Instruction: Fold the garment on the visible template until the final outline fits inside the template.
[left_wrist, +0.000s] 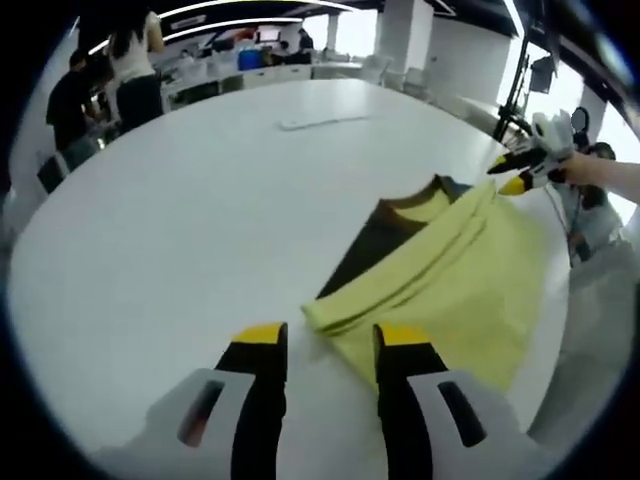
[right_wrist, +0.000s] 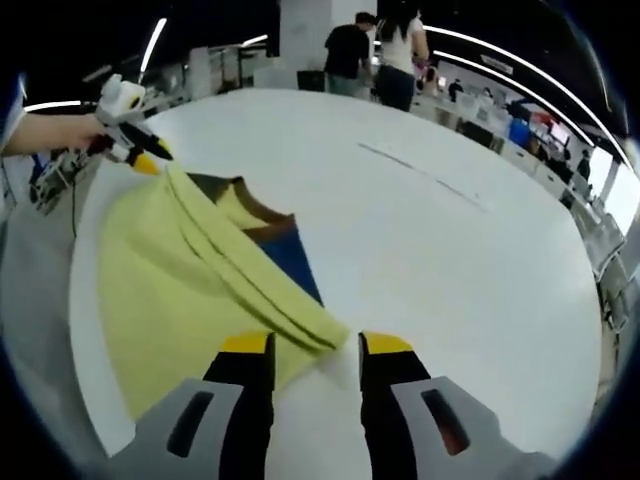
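1. The white table (left_wrist: 180, 230) carries everything: it is a broad, bare surface, which gives the cloth room to be swung over without snagging.
2. The yellow garment (left_wrist: 450, 290) lies near the table's edge, partly doubled over, with a long rolled fold running corner to corner between the 2 tools. In the right gripper view the same garment (right_wrist: 160, 290) spreads leftward from that fold.
3. The dark template (left_wrist: 365, 250) peeks out from under the cloth, so the garment already sits on it (though yellow spills past its outline, and I judge that more folding is needed). In the right gripper view the template (right_wrist: 290, 255) looks bluish.
4. The left gripper (left_wrist: 325, 345) has its jaws apart at the near end of the fold; I cannot tell whether they touch the cloth.
5. The right gripper (right_wrist: 305, 350) stands the same way, jaws spread astride its own end of the fold. Seen from the left gripper view, the right gripper (left_wrist: 512, 176) probably pins that far corner, keeping the fold line taut.
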